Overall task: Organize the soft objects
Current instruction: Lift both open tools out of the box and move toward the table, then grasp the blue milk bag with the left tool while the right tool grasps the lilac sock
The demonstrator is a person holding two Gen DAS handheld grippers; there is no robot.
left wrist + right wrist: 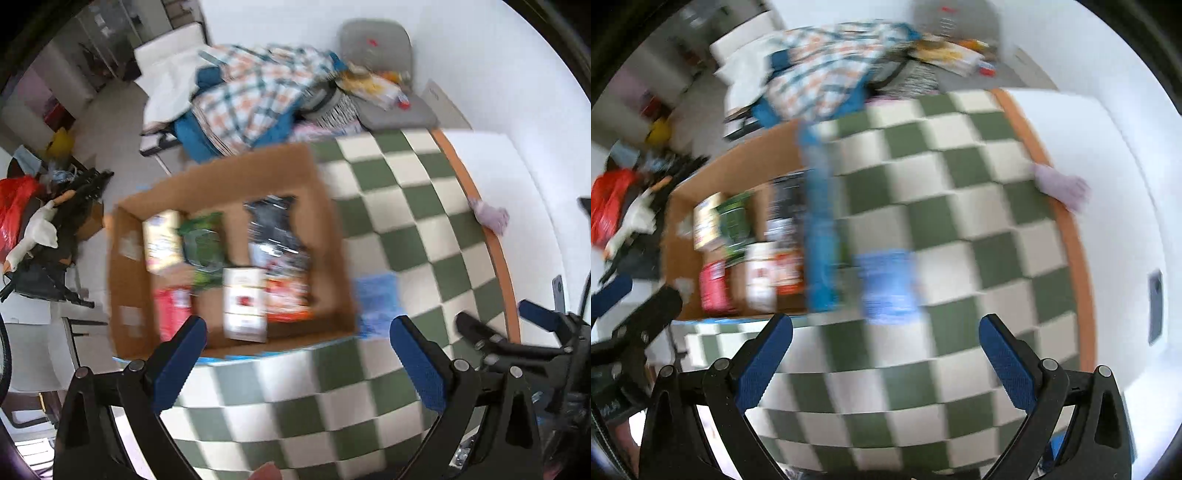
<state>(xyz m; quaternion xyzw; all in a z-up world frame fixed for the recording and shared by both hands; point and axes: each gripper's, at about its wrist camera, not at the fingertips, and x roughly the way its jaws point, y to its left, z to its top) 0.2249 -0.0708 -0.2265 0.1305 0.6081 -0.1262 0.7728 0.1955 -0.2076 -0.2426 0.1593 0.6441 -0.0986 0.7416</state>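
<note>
Left gripper: jaws spread wide, holding nothing, above the near edge of the checkered cloth.
Right gripper: also spread wide and unloaded, over the same cloth.
Blue packet: lies flat on the cloth, just beside the box's right wall.
Cardboard box: open on the table's left part, with several packets inside, blurred.
Lilac soft object: sits at the table's orange right edge, well apart from the box.
Plaid cloth: heaped beyond the table.
</note>
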